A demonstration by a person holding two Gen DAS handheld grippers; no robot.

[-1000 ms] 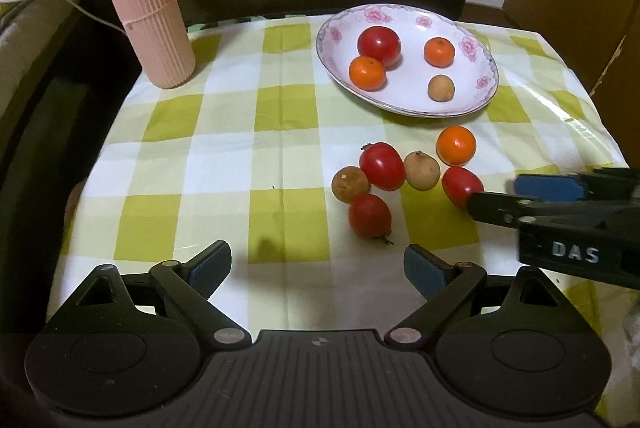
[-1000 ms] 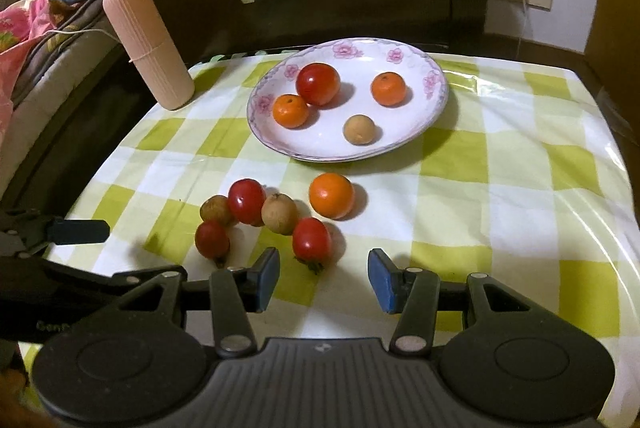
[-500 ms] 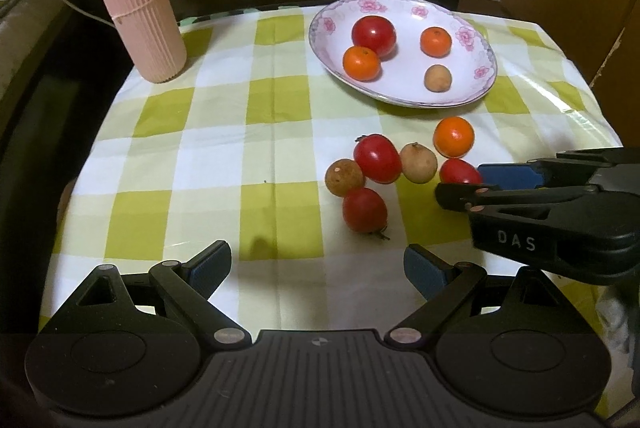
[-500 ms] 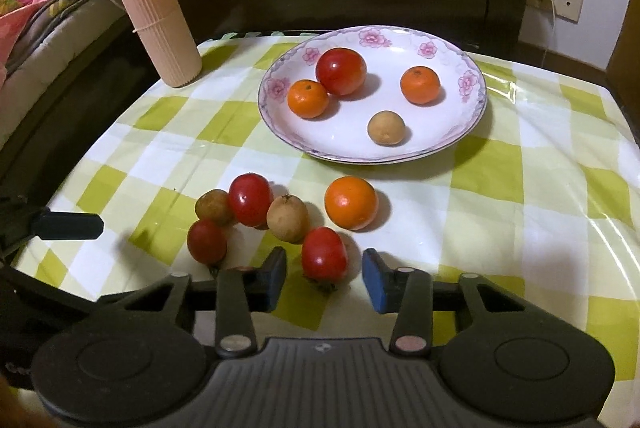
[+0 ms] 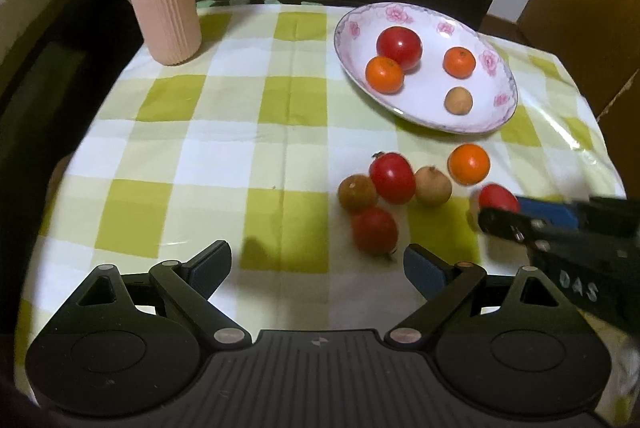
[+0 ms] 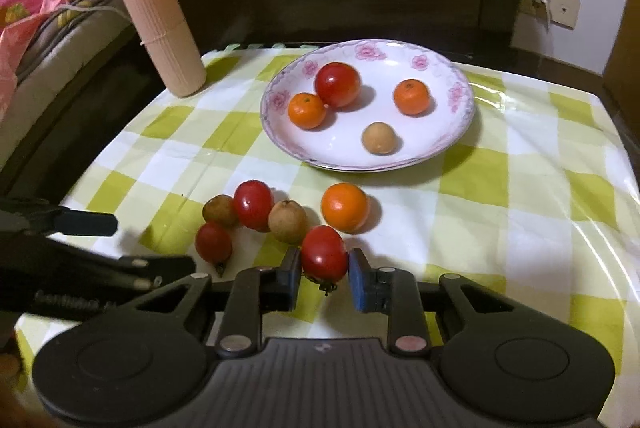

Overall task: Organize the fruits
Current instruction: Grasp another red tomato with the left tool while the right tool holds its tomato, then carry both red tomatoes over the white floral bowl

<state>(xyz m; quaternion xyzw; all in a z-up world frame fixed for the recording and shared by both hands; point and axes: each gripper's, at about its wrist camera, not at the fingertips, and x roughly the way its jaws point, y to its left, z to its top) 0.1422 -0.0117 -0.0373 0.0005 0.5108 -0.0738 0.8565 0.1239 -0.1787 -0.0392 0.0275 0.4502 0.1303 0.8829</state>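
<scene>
Your right gripper [image 6: 324,278] has its jaws apart around the red tomato [image 6: 324,253], not visibly clamped. Close gently: hard pressure may bruise it, and an off-centre squeeze may roll it into the brown fruit [image 6: 287,227] just ahead. The left gripper [image 5: 318,264] jaws stand wide apart, empty.

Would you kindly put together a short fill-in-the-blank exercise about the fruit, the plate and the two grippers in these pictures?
1. The flowered plate holds ____ fruits.
2. The right gripper has its two pads on either side of a red ____ on the cloth.
3. The left gripper is ____ and holds nothing.
4. The ribbed pink container stands on the ____ tablecloth.

Missing words: four; tomato; open; checked
</scene>
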